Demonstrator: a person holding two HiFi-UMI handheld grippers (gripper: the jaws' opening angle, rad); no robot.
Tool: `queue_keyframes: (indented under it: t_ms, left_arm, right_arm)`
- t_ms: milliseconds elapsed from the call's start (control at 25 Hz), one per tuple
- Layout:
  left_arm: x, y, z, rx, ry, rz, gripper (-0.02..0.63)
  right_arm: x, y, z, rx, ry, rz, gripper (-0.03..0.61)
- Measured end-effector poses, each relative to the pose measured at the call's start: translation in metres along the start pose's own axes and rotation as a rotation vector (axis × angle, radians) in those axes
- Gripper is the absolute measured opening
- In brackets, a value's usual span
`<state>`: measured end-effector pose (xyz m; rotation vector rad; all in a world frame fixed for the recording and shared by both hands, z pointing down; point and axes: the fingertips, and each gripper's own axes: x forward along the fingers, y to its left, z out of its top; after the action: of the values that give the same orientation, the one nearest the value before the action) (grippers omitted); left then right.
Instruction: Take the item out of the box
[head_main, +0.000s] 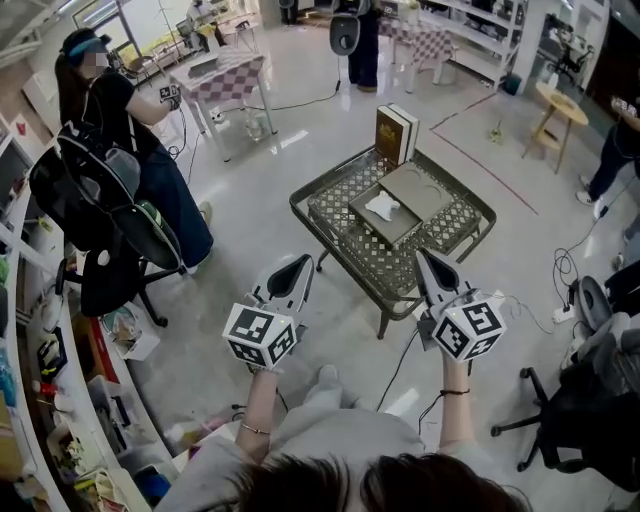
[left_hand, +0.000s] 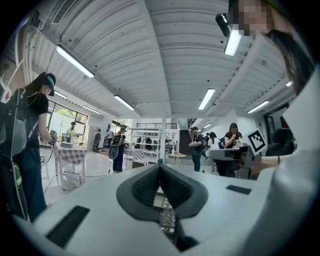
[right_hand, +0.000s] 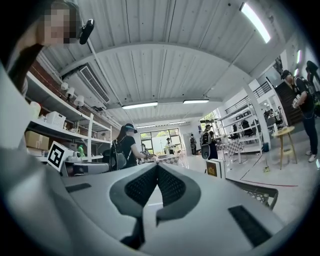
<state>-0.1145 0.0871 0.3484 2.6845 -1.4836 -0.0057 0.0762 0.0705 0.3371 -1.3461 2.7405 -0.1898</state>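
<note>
Head view: task not yet starting; white item lying in open box on table; left gripper and right gripper hanging near person, well apart from box, touching nothing

Left gripper view: fingers meeting at tips, holding nothing

Right gripper view: fingers pressing together, empty; reaching, grasping and lifting all left to do

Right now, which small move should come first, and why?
Probably move the right gripper forward over the box and open its jaws: it is shut and short of the table, and the white item lies in the open box.
</note>
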Motion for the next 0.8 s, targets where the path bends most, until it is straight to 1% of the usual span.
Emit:
queue_keyframes:
  t_ms: [360,680,800]
  left_arm:
    - [0.042,0.057,-0.003,-0.011,0.007,-0.064,0.017]
    - [0.064,0.083,-0.013,-0.024,0.022,-0.129,0.018]
    - [0.072,0.088,-0.018,-0.033,0.031,-0.145,0.017]
  right_arm:
    - [0.051,-0.017,-0.011,0.005,0.011,-0.088,0.02]
    - [0.079,-0.021,-0.02,0.01,0.013,-0.146,0.02]
    - [0.085,-0.025,-0.027,-0.01,0.042,-0.161,0.02]
